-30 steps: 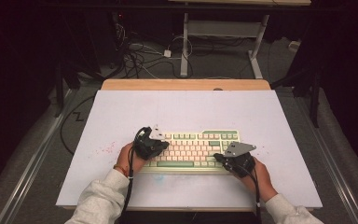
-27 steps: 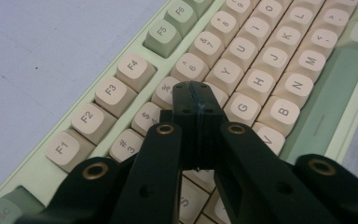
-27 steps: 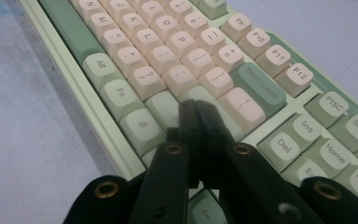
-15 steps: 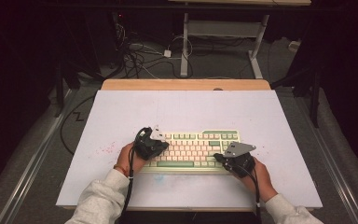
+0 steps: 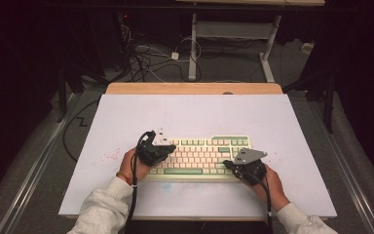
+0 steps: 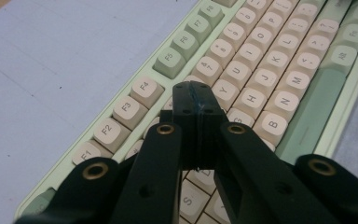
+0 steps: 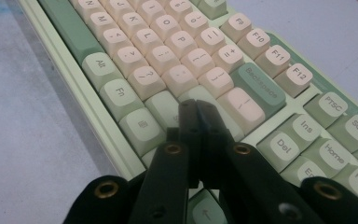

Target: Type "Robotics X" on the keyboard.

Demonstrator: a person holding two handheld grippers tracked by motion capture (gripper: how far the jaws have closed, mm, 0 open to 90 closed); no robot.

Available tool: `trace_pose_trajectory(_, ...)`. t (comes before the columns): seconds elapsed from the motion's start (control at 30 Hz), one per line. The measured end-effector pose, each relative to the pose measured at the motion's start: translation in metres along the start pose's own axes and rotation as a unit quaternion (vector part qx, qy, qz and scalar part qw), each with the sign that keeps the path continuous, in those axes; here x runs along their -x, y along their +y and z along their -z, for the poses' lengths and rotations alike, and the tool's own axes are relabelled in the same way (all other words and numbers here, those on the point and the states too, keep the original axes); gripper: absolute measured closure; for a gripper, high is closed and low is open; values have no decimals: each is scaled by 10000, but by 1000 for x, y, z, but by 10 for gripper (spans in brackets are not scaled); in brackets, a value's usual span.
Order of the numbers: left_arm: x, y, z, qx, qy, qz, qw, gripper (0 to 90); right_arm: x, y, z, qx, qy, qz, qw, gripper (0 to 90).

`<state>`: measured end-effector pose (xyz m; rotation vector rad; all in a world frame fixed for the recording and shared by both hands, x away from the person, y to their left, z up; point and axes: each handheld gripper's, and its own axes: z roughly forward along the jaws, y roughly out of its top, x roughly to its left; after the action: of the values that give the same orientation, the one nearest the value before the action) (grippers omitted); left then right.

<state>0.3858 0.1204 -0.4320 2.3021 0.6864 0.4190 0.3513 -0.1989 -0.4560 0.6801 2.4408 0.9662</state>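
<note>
Pale lilac table mat, bearing at its six o'clock a mint-green and cream plastic keyboard, with left gripper at the keyboard's nine o'clock and right gripper at four o'clock, both with jaws pressed together, empty, poised over keys; typing seemingly underway, extent unknowable.

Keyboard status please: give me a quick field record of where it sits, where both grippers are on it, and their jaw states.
keyboard: green and cream keyboard, flat on the white table, near the front edge
left gripper: left gripper over the left letter keys, jaws shut, nothing between them
right gripper: right gripper over the keys below Backspace, jaws shut, nothing between them
key contact: cannot tell whether either tip presses a key
</note>
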Motion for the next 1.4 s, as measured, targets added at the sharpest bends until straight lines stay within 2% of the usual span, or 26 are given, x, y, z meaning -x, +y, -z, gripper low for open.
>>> trace_pose_trajectory(0.27,2,0,8,187,55,-58,9998,878,-1,1,0,-1,-32,28,10000,900)
trace_pose_trajectory(0.33,2,0,10,235,62,-81,9997,878,-1,2,2,-30,-56,106,9999,900)
trace_pose_trajectory(0.47,3,0,16,339,124,-121,9993,878,0,4,9,183,-43,41,9998,900)
trace_pose_trajectory(0.57,3,0,20,409,153,-141,9989,878,2,8,21,427,-54,-22,9991,900)
trace_pose_trajectory(0.73,4,-1,26,513,169,-200,9983,878,3,9,27,508,-104,-42,9986,900)
trace_pose_trajectory(1.07,5,-8,35,735,332,-287,9963,877,6,10,35,622,-146,-78,9979,900)
trace_pose_trajectory(1.4,4,-16,37,769,444,-342,9955,875,8,10,39,668,-172,-99,9976,900)
